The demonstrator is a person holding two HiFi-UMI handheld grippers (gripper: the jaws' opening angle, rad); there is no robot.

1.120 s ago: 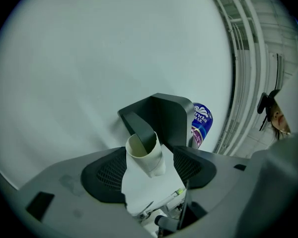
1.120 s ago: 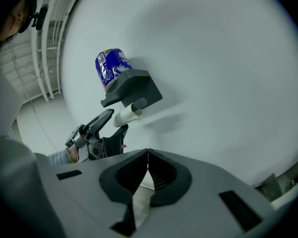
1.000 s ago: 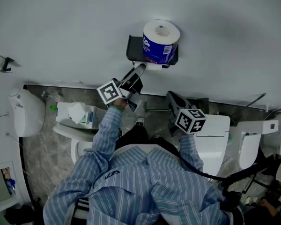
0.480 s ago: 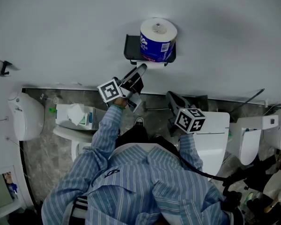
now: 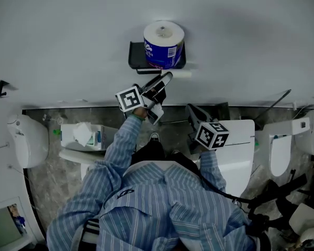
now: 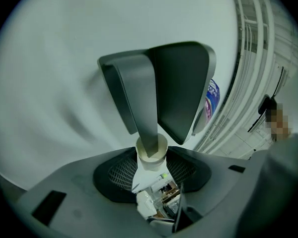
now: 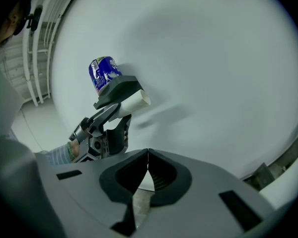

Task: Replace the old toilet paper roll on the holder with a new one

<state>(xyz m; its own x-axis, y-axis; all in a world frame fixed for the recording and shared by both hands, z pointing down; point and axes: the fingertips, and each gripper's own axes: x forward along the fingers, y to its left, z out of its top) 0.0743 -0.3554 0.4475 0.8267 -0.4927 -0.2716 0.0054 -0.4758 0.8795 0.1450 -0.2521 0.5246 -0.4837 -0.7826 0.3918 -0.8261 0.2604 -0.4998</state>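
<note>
While left gripper (image 5: 162,81) reaches up toward pale wall (image 5: 68,35), its jaws, just now closing, clamp bare cream cardboard tube (image 6: 151,151) from both sides. Tube sits threaded on grey bar (image 6: 141,98) of dark wall-mounted holder (image 5: 137,57). Tube's long axis level along wall, free open end toward head view's right. New toilet paper roll in blue wrapper (image 5: 163,45) stands on end on holder's top shelf, axis vertical, just above tube. Right gripper (image 7: 148,155) lower, apart from holder, jaws clenched together, nothing between.

Wrapped roll (image 5: 164,45) on shelf (image 5: 136,57), apparently upright
</note>
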